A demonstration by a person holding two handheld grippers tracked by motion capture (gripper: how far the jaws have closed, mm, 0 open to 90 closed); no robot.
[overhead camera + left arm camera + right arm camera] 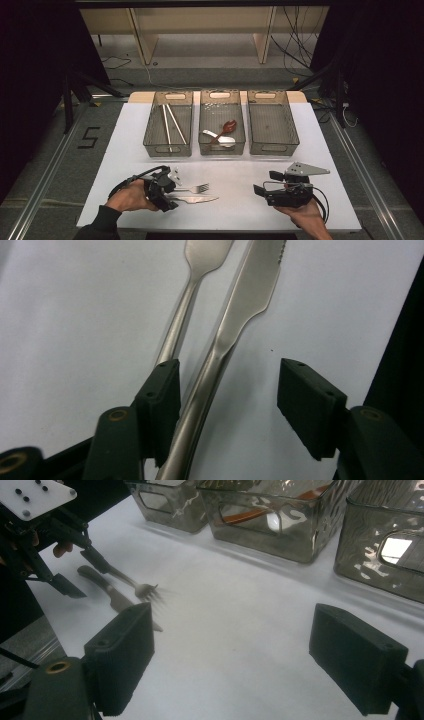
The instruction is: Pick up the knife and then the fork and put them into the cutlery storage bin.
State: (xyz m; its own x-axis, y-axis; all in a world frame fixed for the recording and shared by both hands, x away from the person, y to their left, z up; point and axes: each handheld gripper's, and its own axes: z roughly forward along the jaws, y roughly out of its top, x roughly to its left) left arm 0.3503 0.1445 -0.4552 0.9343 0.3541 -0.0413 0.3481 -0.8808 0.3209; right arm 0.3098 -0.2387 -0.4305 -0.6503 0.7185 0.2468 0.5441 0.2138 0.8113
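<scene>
Left gripper (170,192) held low at the near left in a hand (131,197), jaws spread wide, right gripper (261,190) held at the near right, jaws parted, pointed leftward

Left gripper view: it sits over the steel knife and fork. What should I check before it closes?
1. Left gripper open: ok.
2. Steel table knife handle between the jaws: ok.
3. Steel fork outside the jaws: not ok; its handle runs under the left pad.
4. Knife centred: not ok, hugs one pad.
5. Empty clear right-hand bin: ok.
6. Right gripper open, apart from the cutlery: ok.
</scene>
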